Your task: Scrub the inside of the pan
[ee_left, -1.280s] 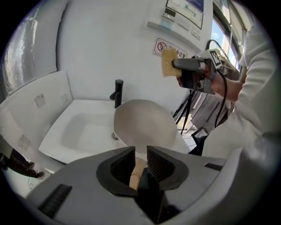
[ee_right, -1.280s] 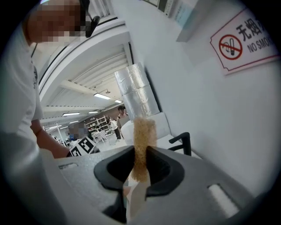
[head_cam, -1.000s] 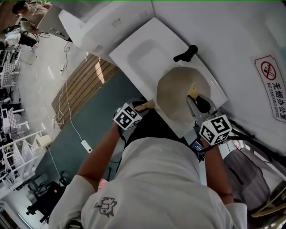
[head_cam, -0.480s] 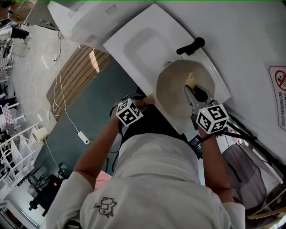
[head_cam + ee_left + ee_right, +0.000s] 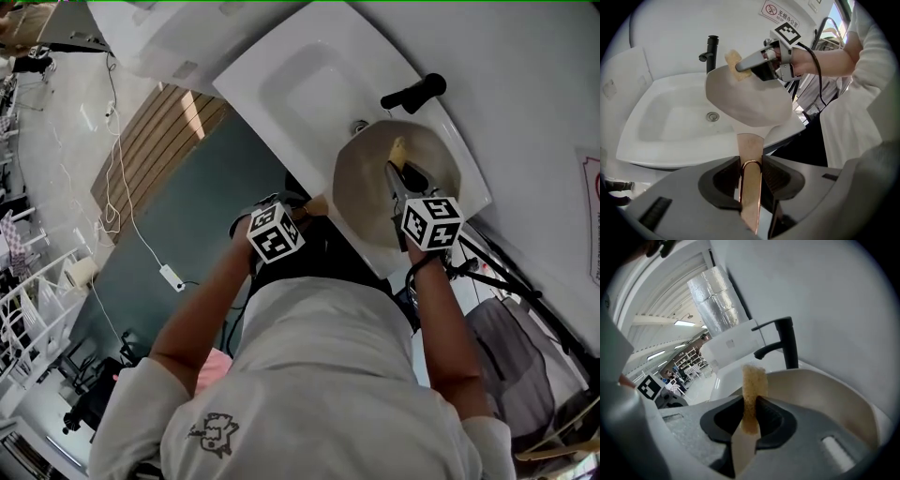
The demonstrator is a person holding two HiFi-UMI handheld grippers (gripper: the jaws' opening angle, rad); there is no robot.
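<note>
We are clamping the pan handle [image 5: 751, 197] in the left gripper [image 5: 751, 161], its jaws having just been closing on it. The right gripper [image 5: 751, 413] is pinching a sponge [image 5: 753, 380]. A black faucet [image 5: 412, 92] is standing just beyond the pan [image 5: 366, 187].

— What's in the gripper [image 5: 751, 409]?
— A sponge [image 5: 753, 379], pinched upright between the jaws.
— And behind it?
— The pan [image 5: 825, 394], cream inside, then a black tap [image 5: 786, 344] against a white wall [image 5: 825, 291].
</note>
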